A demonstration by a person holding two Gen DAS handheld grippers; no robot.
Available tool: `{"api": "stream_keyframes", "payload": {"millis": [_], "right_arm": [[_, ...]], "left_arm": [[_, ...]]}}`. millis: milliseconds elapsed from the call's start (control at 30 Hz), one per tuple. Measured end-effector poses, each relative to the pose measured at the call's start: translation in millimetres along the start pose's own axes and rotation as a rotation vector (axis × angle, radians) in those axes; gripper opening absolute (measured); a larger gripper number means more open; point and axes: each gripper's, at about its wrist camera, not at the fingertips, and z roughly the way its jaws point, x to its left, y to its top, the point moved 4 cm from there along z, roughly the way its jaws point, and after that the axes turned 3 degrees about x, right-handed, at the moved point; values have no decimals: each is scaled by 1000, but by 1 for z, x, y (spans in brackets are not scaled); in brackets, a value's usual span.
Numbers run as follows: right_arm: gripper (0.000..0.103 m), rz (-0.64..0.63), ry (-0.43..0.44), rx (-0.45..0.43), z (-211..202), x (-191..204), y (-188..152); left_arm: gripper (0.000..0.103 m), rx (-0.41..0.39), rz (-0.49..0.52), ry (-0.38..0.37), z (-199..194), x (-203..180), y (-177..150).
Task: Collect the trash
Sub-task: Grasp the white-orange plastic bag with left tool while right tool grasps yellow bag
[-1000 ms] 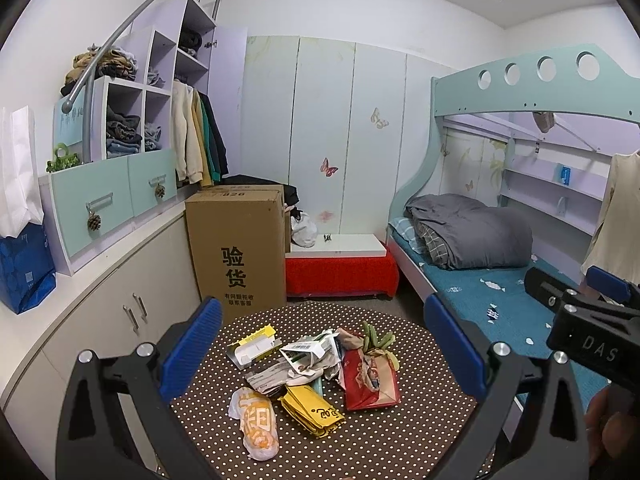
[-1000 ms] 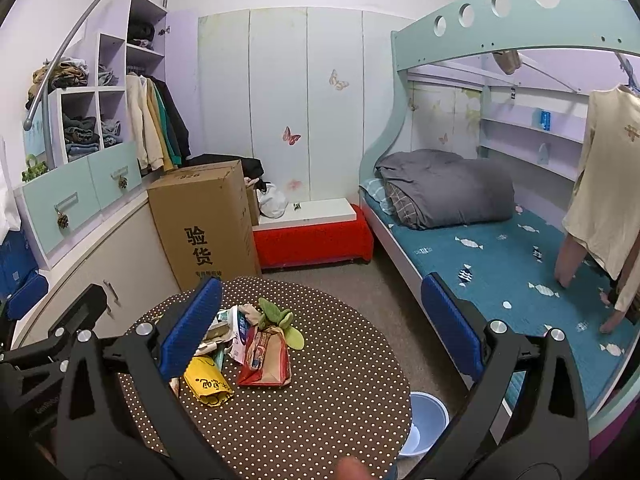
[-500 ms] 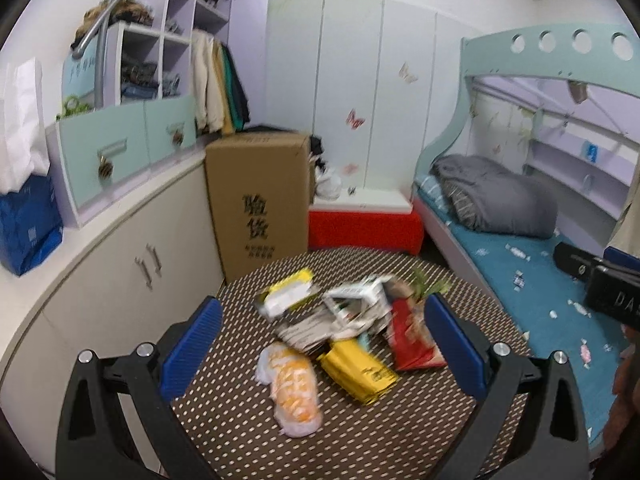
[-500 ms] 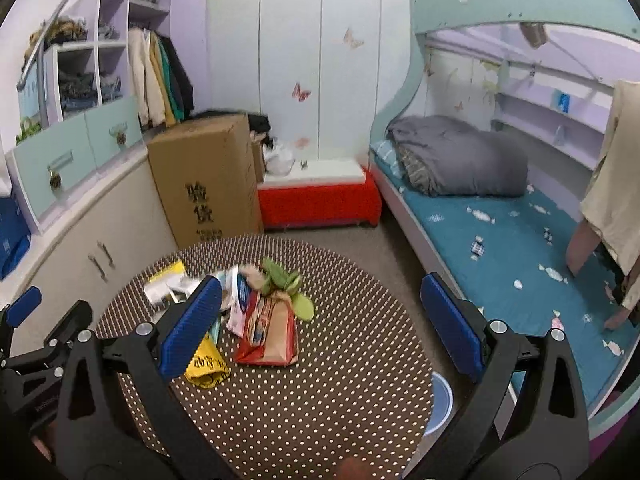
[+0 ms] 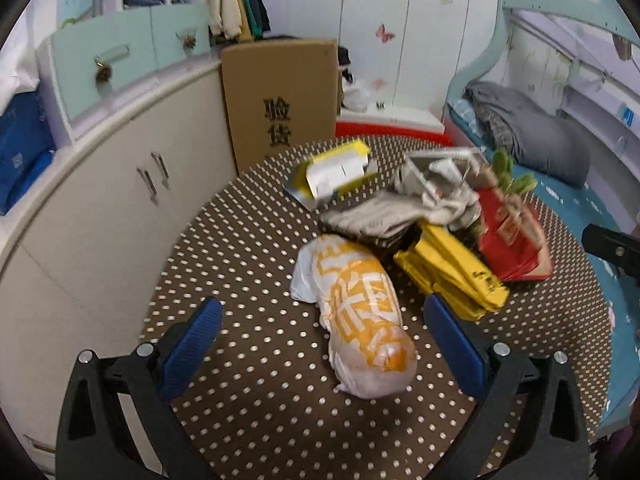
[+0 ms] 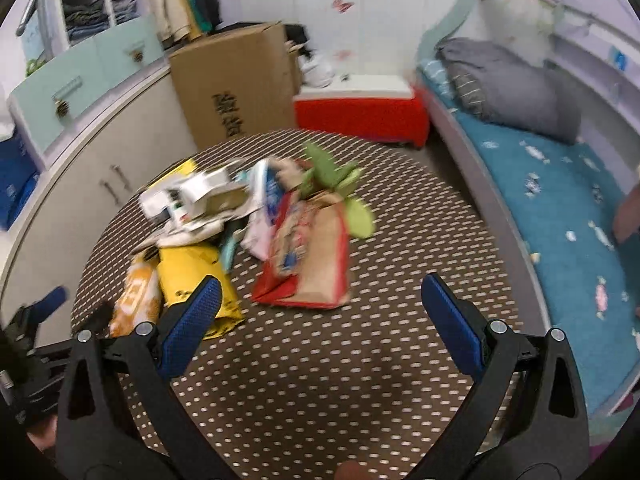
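Together, two grippers — left gripper (image 5: 322, 326) and right gripper (image 6: 320, 304) — hang spread over one dotted table (image 5: 240, 360), near one orange-and-white bag (image 5: 356, 312), one red packet (image 6: 308, 264).

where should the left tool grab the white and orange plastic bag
Grip the white and orange plastic bag across its rounded near end, coming from above. It lies lengthwise between the open left tool fingers, apart from the yellow packet.

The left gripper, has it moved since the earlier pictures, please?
Yes. The left gripper has come forward and down toward the table: the cardboard box looms larger, and the orange-and-white bag now lies between its open fingers.
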Motion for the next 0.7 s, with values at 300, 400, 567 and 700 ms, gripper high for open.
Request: {"api": "stream_keyframes", "payload": {"millis": [300, 400, 567, 700], "right_arm": [[97, -128, 204, 57, 30, 55, -10], [86, -194, 234, 90, 48, 77, -14], [59, -263, 223, 148, 80, 99, -22], [46, -261, 228, 118, 70, 94, -26]], "left_arm": [[47, 67, -2, -103, 34, 4, -12], [45, 62, -9, -105, 28, 12, -17], [44, 57, -34, -98, 17, 27, -26], [44, 53, -49, -90, 10, 31, -30]]}}
